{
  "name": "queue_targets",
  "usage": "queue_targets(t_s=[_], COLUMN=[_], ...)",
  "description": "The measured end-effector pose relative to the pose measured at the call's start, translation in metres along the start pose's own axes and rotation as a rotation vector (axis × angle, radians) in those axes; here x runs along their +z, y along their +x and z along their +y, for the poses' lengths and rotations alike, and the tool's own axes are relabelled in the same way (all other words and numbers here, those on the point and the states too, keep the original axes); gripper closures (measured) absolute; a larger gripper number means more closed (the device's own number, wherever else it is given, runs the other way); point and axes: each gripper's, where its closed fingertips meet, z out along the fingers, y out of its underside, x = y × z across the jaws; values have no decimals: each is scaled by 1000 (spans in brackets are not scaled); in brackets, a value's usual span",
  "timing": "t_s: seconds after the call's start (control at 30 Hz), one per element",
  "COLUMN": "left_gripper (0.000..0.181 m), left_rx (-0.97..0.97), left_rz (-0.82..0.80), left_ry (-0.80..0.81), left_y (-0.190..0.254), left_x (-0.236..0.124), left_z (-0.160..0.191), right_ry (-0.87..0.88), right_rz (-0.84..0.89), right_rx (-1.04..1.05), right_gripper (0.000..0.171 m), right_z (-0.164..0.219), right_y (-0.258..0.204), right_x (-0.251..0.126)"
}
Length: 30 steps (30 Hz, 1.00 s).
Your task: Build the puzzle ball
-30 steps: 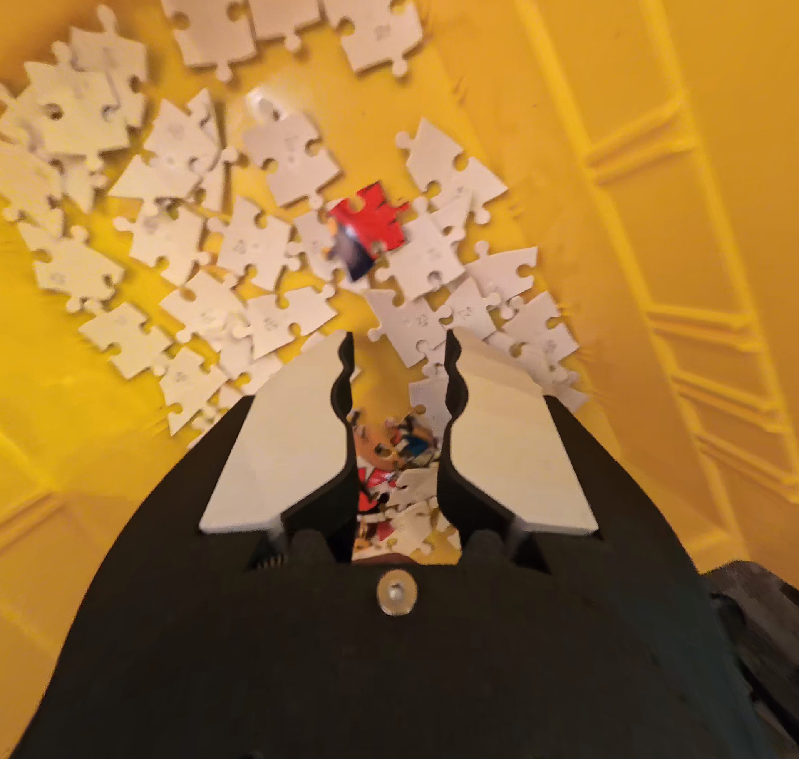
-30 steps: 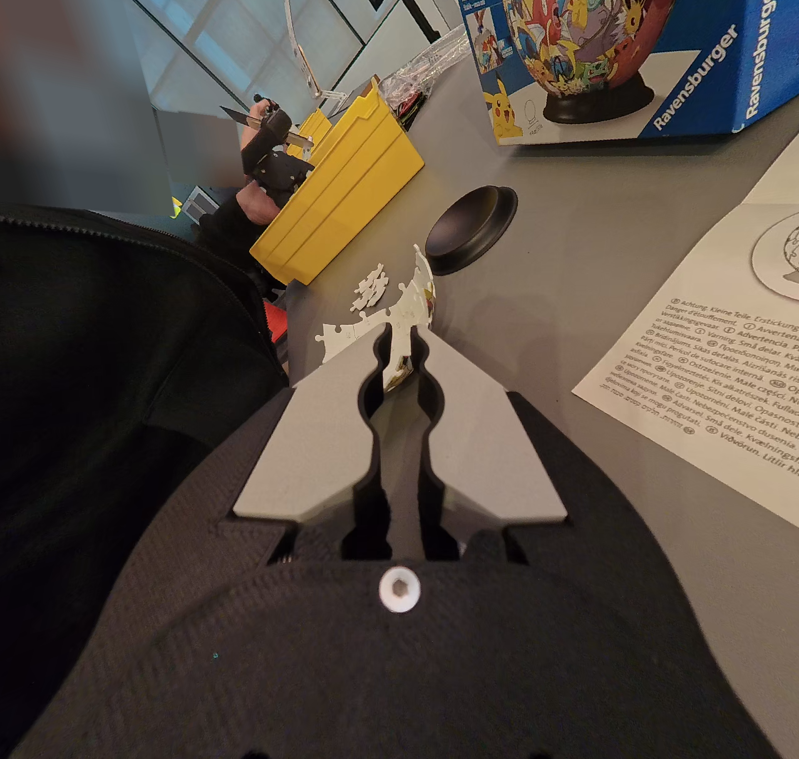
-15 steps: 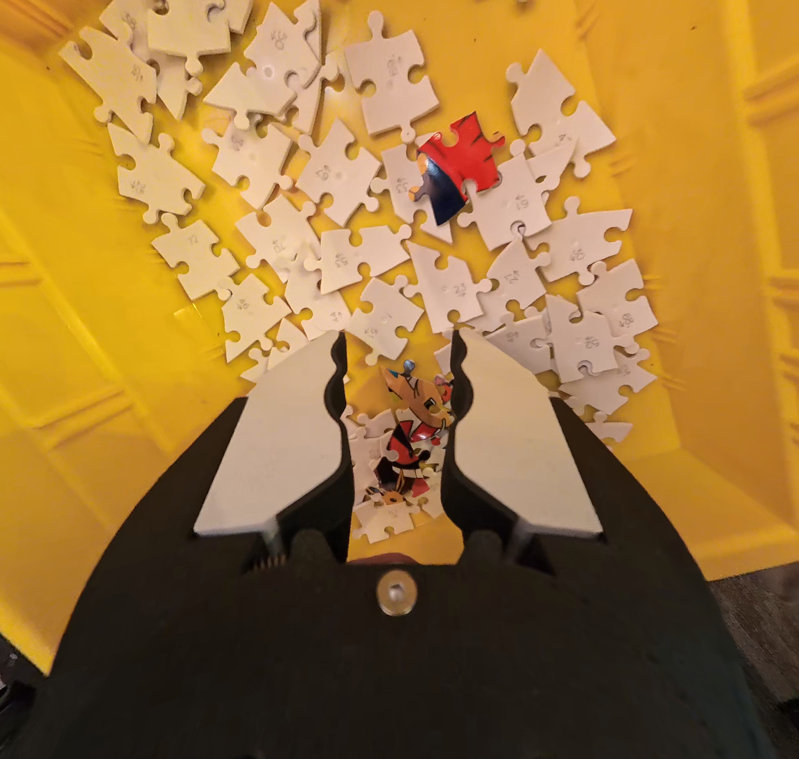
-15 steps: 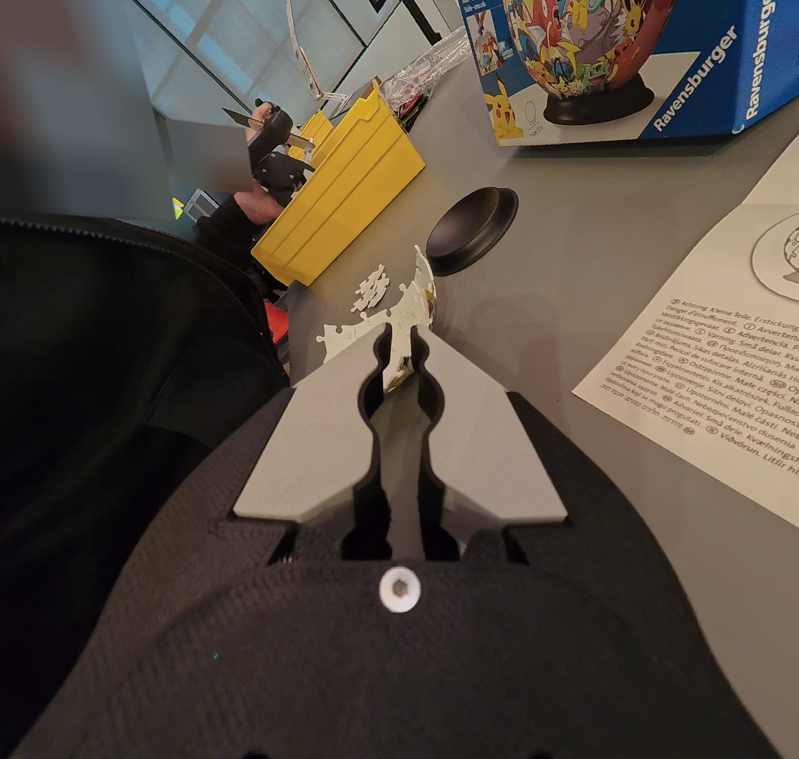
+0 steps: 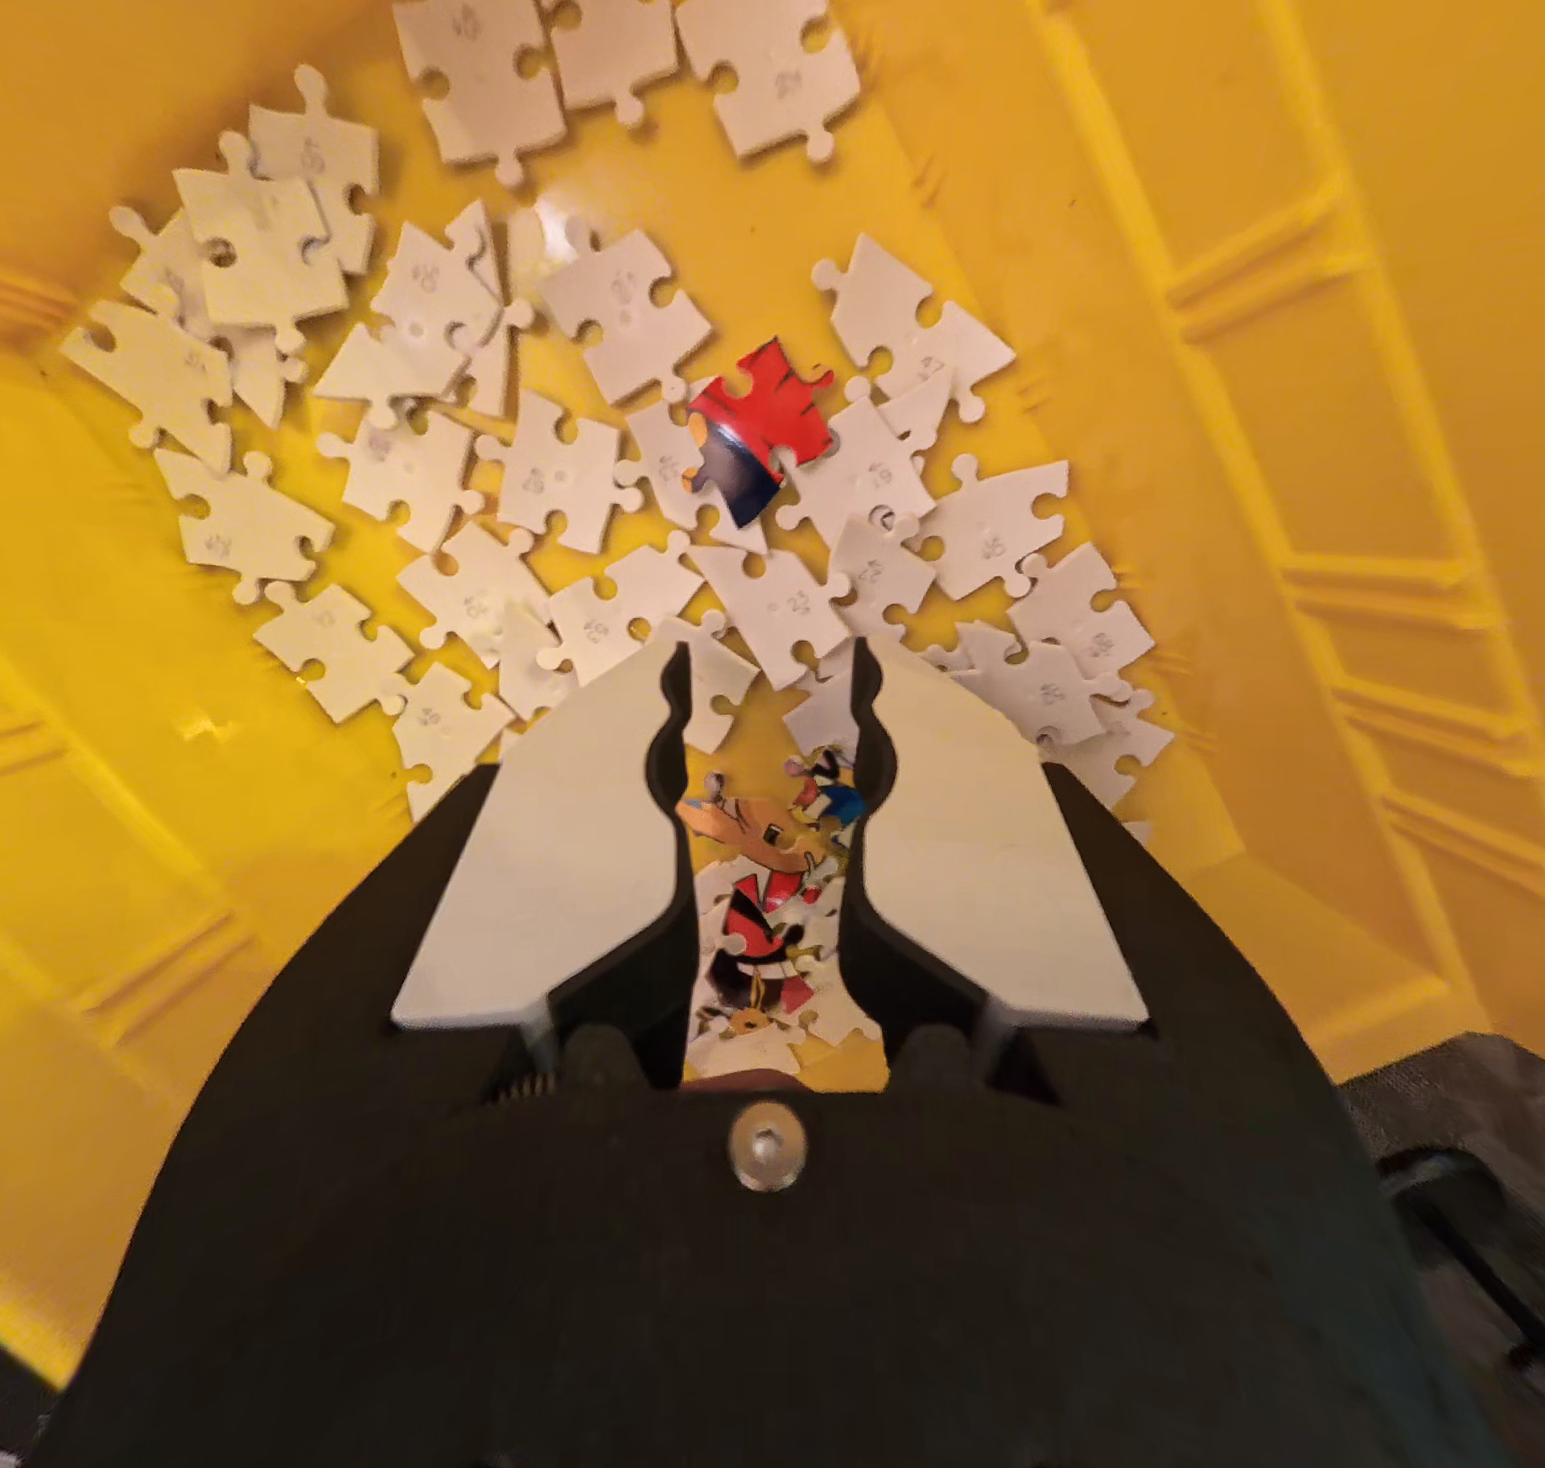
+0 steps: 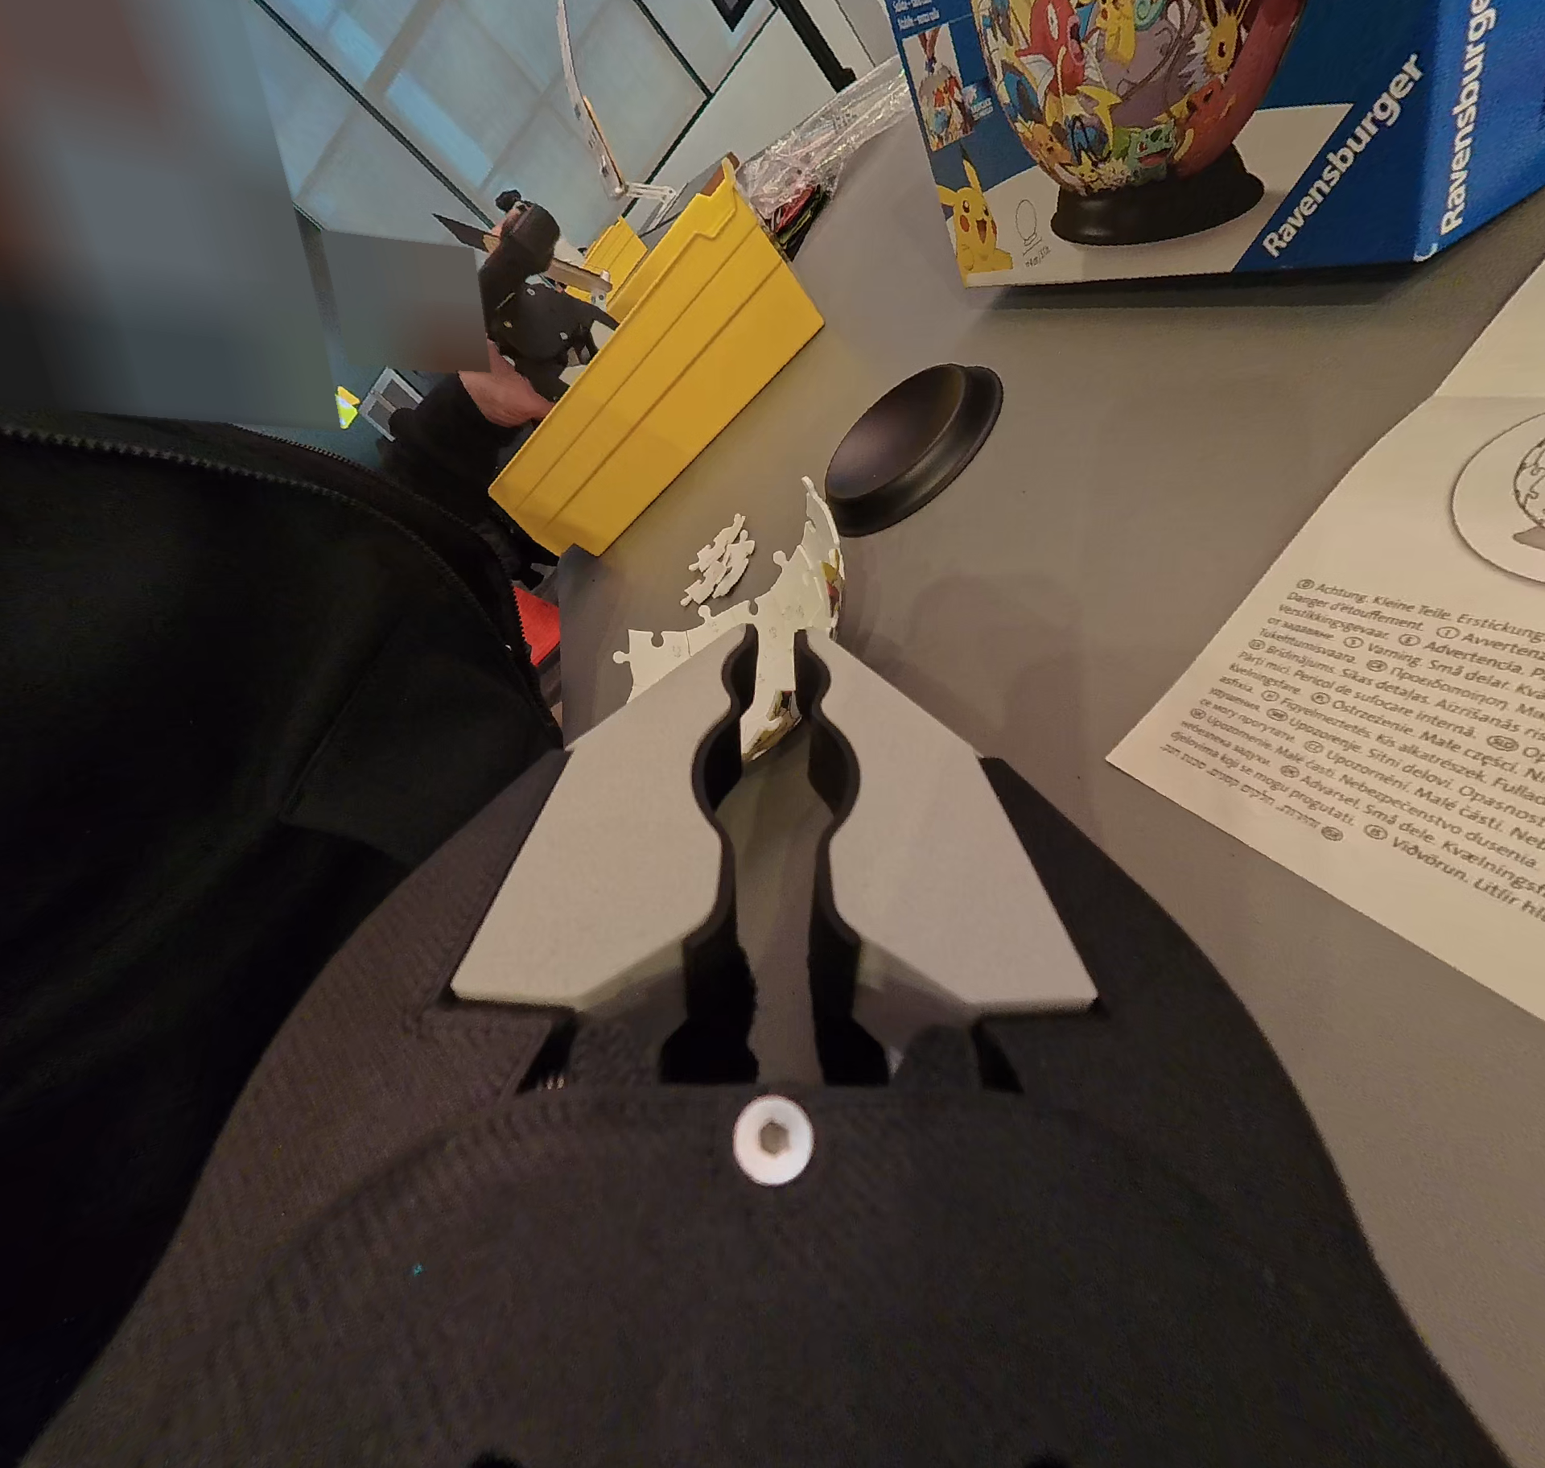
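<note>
My left gripper is open and empty above a yellow bin. Many white face-down puzzle pieces lie on the bin floor. One red and dark blue piece lies face up just ahead of the fingertips. A few coloured pieces show between the fingers. My right gripper is shut on a curved, partly built section of the puzzle ball, which rests on the grey table. The left gripper also shows in the right wrist view, held by a hand over the bin.
A black round stand sits behind the ball section. A small cluster of white pieces lies left of it. The blue puzzle box stands at the back, a printed instruction sheet lies on the right. A person's black jacket fills the left. The tips of one gripper are about 50 cm away from the tips of the other.
The left gripper swung across the bin half a second ago and is back near where it was a second ago, still open. The right gripper and ball section have not moved.
</note>
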Motion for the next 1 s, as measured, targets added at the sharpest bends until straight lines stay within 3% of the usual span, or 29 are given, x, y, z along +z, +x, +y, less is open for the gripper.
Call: queue_targets(t_s=[0.13,0.27,0.37,0.43,0.63,0.9,1.0], left_gripper=[151,174,181,181,138,163,164], left_rx=[46,59,67,71,72,19,3], left_rz=[-4,-4,-9,-22,-62,10,13], left_ry=[-44,-32,-27,-22,4,35,42], left_y=[6,10,11,10,4,6,3], left_x=[10,12,12,11,11,15,14], left_z=[4,1,1,1,-6,-8,-7], right_ry=[1,0,1,0,-1,1,1], right_rz=[-1,-2,-3,-3,-4,-4,-6], right_rx=[-1,-2,-2,-3,-3,-4,-3], right_gripper=[164,164,164,164,164,164,164], right_z=[0,0,0,0,0,0,0], right_y=[0,-1,-1,-1,-1,-1,-1], right_x=[0,0,0,0,0,0,0])
